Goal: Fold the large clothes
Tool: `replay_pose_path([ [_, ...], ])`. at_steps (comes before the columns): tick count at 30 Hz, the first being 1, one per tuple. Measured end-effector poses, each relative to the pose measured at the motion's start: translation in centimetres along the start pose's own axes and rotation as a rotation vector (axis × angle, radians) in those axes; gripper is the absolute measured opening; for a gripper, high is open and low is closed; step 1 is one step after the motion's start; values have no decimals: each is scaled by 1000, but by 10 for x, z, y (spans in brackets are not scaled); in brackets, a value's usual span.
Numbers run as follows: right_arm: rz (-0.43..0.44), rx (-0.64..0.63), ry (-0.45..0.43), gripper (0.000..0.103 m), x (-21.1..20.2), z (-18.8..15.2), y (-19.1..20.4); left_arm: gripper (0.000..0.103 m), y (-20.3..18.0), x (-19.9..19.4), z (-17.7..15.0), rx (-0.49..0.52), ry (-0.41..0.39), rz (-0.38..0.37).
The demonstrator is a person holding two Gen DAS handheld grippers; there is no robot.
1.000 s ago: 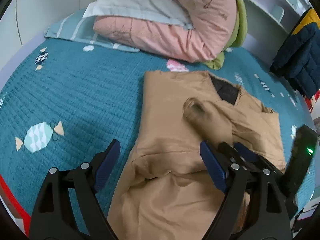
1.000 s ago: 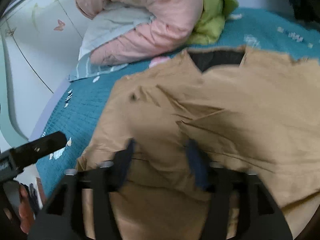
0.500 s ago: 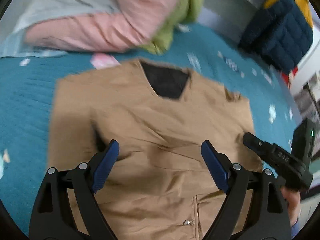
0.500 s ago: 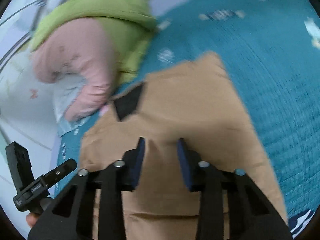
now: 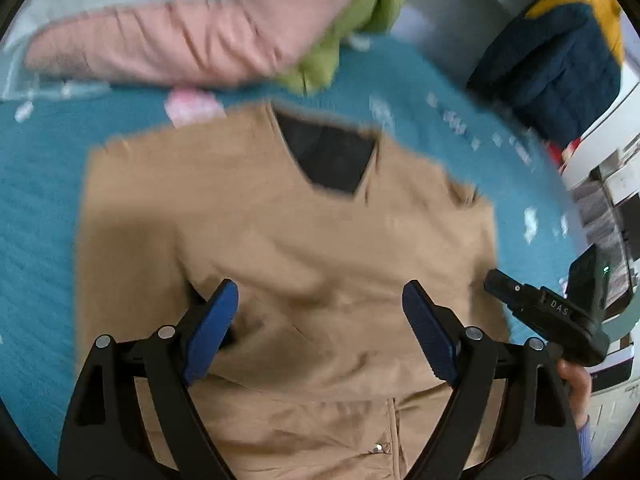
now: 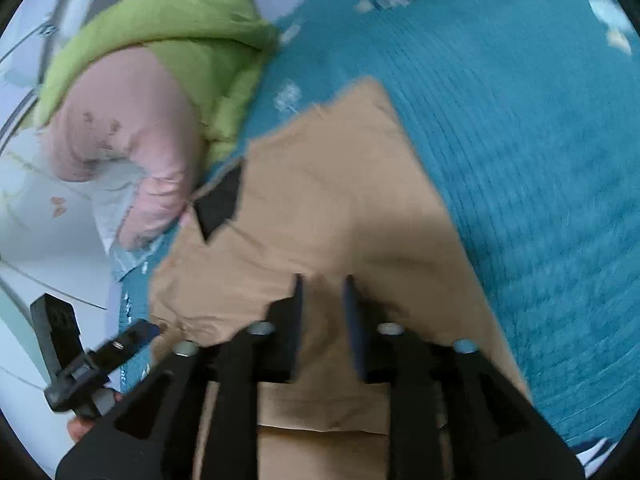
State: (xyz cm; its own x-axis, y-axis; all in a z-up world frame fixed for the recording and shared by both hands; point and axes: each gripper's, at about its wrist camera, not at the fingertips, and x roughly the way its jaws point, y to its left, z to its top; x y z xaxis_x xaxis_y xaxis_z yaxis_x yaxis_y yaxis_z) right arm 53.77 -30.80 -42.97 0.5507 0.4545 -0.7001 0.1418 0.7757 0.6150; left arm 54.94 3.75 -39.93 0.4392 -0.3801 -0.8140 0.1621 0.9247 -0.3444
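Observation:
A tan jacket (image 5: 304,248) with a dark lining at the neck lies flat on the teal bedspread (image 5: 36,208), sleeves folded in over its front. My left gripper (image 5: 320,304) is wide open and empty above the jacket's middle. In the right wrist view the jacket (image 6: 340,208) runs away from me, neck at the left. My right gripper (image 6: 322,296) hovers over it, jaws narrowly apart with nothing between them. The right gripper's body also shows in the left wrist view (image 5: 552,316) beside the jacket's right edge.
A pink and green padded coat (image 5: 208,28) and a pale pillow lie at the head of the bed. A navy and yellow jacket (image 5: 560,52) hangs at the right. Shelves stand by the bed's right side. In the right wrist view the bedspread (image 6: 540,160) stretches right of the jacket.
Both grippers swung from the jacket's left side to over its middle. The raised sleeve now lies folded across the front. The right gripper's jaws have narrowed.

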Motion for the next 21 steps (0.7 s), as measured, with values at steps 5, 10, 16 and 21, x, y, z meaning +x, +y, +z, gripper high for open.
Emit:
replay_pose_path([
  [5,-126,-60,-40,52,-2,42,6,90,62,-15,50,-78,-19,195],
  [10,-206,-57,-3,54,18,76,-6,90,125,14,81,-167,69,344],
  [16,-214,-5,71,58,53,97,-18,90,147,53,89,-176,164,339],
  [21,-255,16,143,58,76,101,-31,89,146,82,92,-133,218,343],
])
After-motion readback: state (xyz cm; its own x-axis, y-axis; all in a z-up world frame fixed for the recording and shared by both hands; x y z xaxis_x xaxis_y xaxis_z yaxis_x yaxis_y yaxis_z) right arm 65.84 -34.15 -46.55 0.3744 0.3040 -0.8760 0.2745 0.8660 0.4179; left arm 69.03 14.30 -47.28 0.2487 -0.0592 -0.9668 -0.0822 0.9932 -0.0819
